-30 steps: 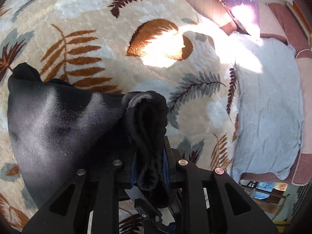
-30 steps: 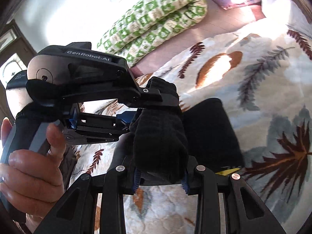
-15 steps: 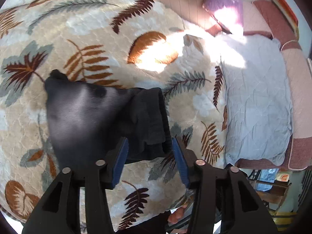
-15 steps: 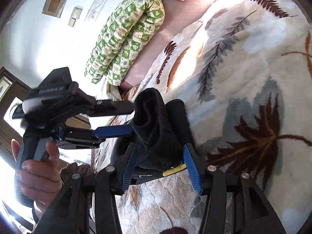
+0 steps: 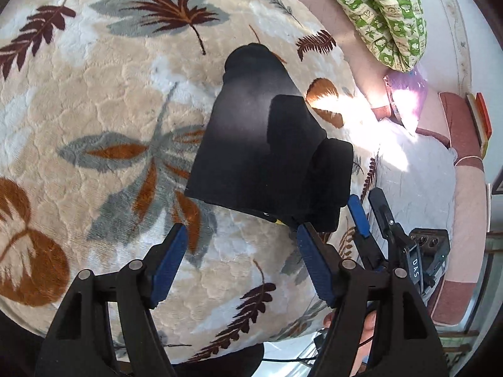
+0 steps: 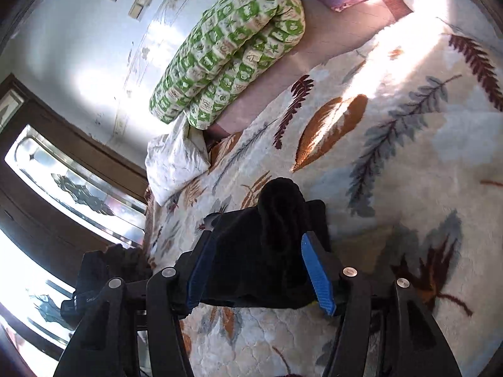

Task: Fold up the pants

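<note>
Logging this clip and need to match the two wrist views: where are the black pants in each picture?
Left wrist: the black pants lie folded on the leaf-print blanket, centre frame, beyond the open left gripper.
Right wrist: the pants sit low centre, between the open right gripper's fingers, nearly touching them.
Shared landmark: the green patterned quilt, top right in the left view, top centre in the right.

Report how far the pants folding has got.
Done: the black pants lie on the leaf-patterned blanket as a compact folded bundle, with a thicker doubled flap at one end.
In hand: nothing. The left hand-held gripper is open, clear of the cloth; the right hand-held gripper is open with the bundle's end between its fingers.
Left: probably just drawing the right one away, maybe smoothing.
</note>
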